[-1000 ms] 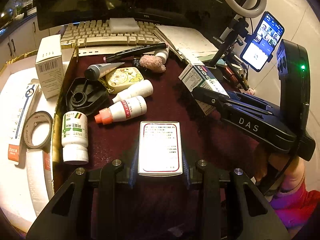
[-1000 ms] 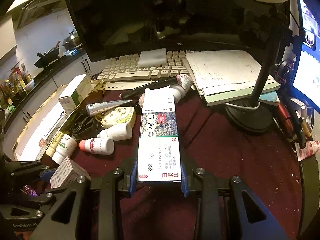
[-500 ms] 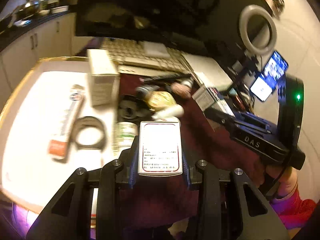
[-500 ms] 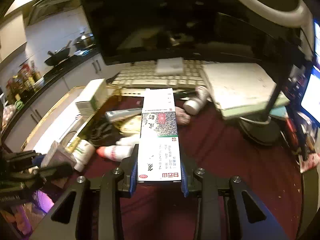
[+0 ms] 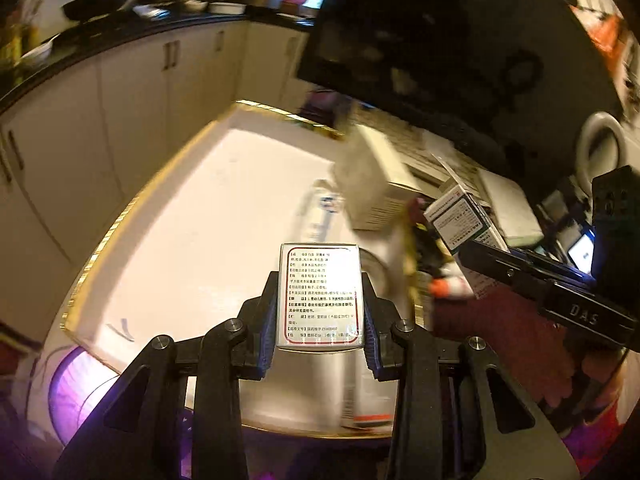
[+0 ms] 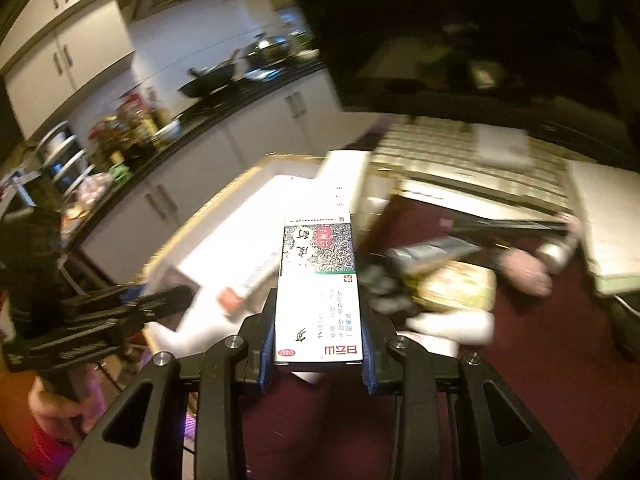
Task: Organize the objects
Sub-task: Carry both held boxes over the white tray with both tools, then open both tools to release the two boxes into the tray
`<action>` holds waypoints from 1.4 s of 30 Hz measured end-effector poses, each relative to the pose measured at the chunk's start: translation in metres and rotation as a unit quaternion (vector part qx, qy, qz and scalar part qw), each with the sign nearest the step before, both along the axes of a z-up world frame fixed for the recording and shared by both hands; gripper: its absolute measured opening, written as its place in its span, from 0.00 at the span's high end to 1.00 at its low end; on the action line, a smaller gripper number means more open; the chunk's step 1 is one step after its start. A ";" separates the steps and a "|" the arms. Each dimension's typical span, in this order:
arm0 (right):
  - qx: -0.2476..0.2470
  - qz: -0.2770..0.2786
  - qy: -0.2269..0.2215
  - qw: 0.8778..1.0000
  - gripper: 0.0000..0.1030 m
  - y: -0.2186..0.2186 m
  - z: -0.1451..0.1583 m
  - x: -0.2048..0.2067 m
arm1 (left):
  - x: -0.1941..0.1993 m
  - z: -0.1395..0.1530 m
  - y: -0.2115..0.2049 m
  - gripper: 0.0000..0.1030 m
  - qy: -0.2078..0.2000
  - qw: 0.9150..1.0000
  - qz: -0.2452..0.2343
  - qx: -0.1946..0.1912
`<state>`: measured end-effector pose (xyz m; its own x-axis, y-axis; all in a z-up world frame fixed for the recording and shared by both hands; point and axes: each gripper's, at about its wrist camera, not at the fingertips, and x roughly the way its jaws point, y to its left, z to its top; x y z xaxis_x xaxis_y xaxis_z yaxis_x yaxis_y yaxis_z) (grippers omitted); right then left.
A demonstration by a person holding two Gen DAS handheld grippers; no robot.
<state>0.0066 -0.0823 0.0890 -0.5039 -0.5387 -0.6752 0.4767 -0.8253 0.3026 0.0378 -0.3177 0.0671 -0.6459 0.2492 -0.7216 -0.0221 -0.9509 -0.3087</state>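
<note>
My left gripper (image 5: 319, 326) is shut on a small white medicine box with a red border (image 5: 320, 294), held above the white gold-edged tray (image 5: 192, 236). My right gripper (image 6: 318, 330) is shut on a long white box with a dark leafy panel (image 6: 318, 284), over the dark red cloth (image 6: 540, 380) beside the tray (image 6: 240, 236). In the left wrist view the right gripper (image 5: 532, 276) comes in from the right with its box (image 5: 464, 220). The left gripper (image 6: 120, 316) shows at the left of the right wrist view, in a hand.
An upright white box (image 5: 372, 184) and a tube box (image 5: 320, 216) sit on the tray. Bottles (image 6: 452, 326), a yellow tin (image 6: 456, 288) and a pink puff (image 6: 524, 272) crowd the cloth. Keyboard (image 6: 472, 160), monitor (image 6: 480, 32), papers (image 6: 608, 220) and kitchen cabinets (image 5: 120, 92) surround it.
Both grippers swung left and rose a little, each keeping its box. The left one now hangs over the white tray instead of the red cloth, and the right one has neared the tray.
</note>
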 end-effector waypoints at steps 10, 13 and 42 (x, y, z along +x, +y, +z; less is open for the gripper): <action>-0.024 0.063 -0.059 0.996 0.68 -0.096 -0.018 -0.060 | -0.003 -0.020 -0.005 0.66 -0.026 0.999 0.008 -0.020; -0.012 0.073 -0.060 0.995 0.68 -0.120 -0.020 -0.078 | -0.005 -0.026 -0.004 0.66 -0.035 0.999 0.004 -0.026; 0.113 0.052 -0.031 0.992 0.56 -0.153 -0.052 -0.109 | 0.025 -0.047 0.028 0.62 -0.075 0.996 -0.054 -0.008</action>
<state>-0.1021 -0.2354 0.0374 -0.4075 -0.4170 -0.8125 0.5490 -0.8228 0.1470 0.0632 -0.2893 0.0203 -0.5008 0.2992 -0.8122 -0.0798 -0.9503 -0.3009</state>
